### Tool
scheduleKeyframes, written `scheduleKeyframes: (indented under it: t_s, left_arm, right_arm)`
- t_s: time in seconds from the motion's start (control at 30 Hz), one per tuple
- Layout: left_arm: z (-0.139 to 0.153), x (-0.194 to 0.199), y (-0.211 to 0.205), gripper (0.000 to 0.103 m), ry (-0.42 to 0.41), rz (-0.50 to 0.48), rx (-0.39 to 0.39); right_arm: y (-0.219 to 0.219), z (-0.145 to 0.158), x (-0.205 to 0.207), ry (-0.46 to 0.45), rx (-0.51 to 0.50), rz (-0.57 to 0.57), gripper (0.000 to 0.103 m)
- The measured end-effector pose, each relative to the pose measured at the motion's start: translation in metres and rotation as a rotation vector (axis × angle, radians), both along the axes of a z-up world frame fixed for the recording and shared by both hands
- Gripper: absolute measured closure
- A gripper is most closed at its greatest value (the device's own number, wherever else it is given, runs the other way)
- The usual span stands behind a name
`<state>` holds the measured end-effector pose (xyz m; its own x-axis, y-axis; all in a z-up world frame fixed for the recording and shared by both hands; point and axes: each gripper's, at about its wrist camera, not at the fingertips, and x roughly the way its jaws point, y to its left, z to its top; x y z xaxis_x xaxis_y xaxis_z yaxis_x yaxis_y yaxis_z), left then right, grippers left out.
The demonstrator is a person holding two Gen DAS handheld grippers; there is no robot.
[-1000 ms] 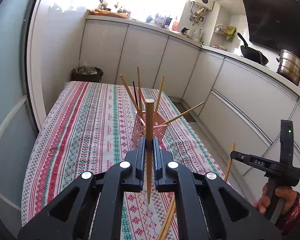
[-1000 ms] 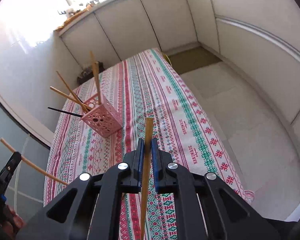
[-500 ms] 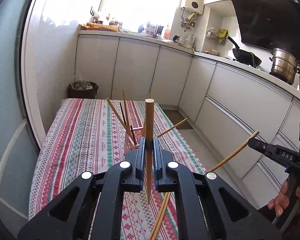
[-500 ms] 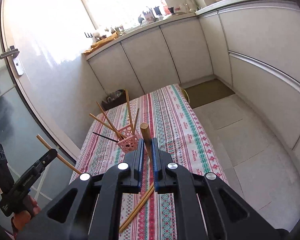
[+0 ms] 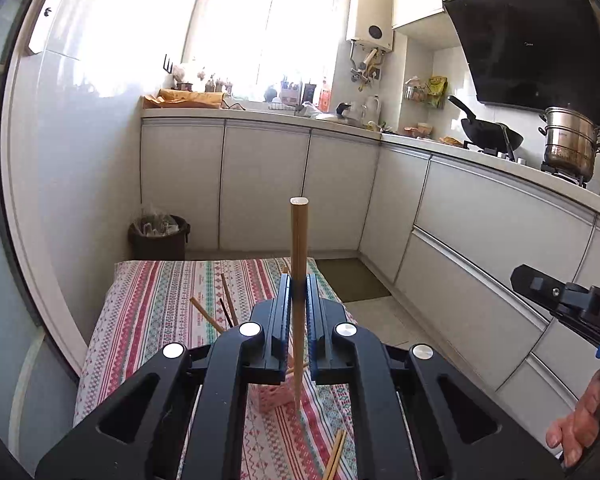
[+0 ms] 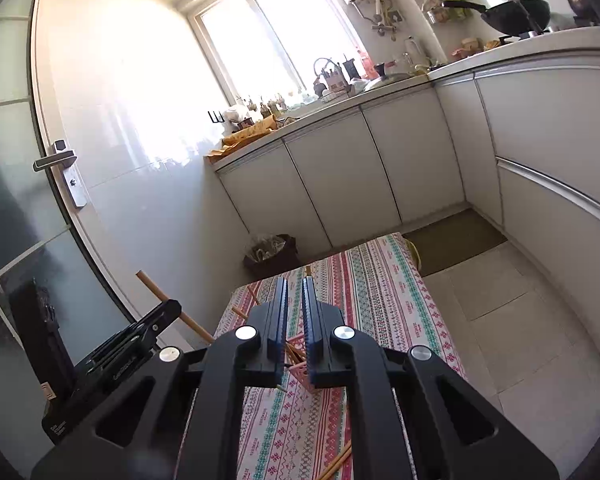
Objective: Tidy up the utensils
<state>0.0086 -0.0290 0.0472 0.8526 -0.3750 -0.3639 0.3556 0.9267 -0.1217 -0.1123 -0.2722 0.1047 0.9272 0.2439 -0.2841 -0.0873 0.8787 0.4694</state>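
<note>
Left gripper (image 5: 298,292) clamps an upright, light wooden chopstick (image 5: 299,264); right gripper (image 6: 295,292) parted, gripping nothing.
Pink perforated plastic holder (image 5: 272,398) stands mid-table on the striped patterned tablecloth (image 5: 156,304); two loose wooden chopsticks (image 5: 334,456) lie nearer, bare floor right.

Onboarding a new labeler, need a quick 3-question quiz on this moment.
1. True or false: the left gripper is clamped on an upright chopstick.
2. The pink basket stands on: A) the floor, B) the striped tablecloth, C) the counter.
3. Fill in: between the fingers of the right gripper there is ___.
Key: 1 true; 2 B; 3 nothing.
</note>
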Motion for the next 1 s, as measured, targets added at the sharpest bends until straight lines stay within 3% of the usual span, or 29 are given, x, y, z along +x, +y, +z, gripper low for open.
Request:
scheduleKeyframes:
  t_s: [0.07, 0.17, 0.3, 0.5, 0.63, 0.7, 0.8, 0.97, 1.0]
  left_arm:
    - [0.001, 0.012, -0.003, 0.097, 0.002, 0.003, -0.017]
    - [0.007, 0.015, -0.001, 0.097, -0.043, 0.029, -0.060]
    - [0.015, 0.004, 0.010, 0.097, -0.079, 0.017, -0.114]
    - [0.026, -0.025, 0.025, 0.097, -0.133, -0.009, -0.156]
    - [0.027, -0.031, 0.035, 0.097, -0.140, -0.014, -0.175]
    - [0.024, -0.031, 0.040, 0.097, -0.136, -0.018, -0.188]
    - [0.021, -0.030, 0.043, 0.097, -0.130, -0.027, -0.195]
    - [0.020, -0.031, 0.050, 0.097, -0.125, -0.043, -0.214]
    - [0.021, -0.032, 0.051, 0.097, -0.128, -0.045, -0.215]
  right_arm:
    - [-0.006, -0.006, 0.010, 0.023, -0.007, -0.022, 0.095]
    - [-0.026, -0.034, 0.028, 0.145, 0.004, -0.077, 0.095]
    - [-0.044, -0.112, 0.076, 0.495, 0.009, -0.050, 0.067]
    - [-0.019, -0.220, 0.131, 0.726, 0.134, 0.057, 0.067]
    - [0.025, -0.240, 0.150, 0.697, -0.007, 0.051, 0.067]
    - [0.035, -0.244, 0.157, 0.694, -0.005, 0.062, 0.067]
    - [0.052, -0.248, 0.154, 0.695, -0.038, 0.066, 0.057]
    - [0.080, -0.261, 0.142, 0.706, -0.165, 0.036, 0.058]
    - [0.088, -0.261, 0.138, 0.693, -0.228, 0.033, 0.064]
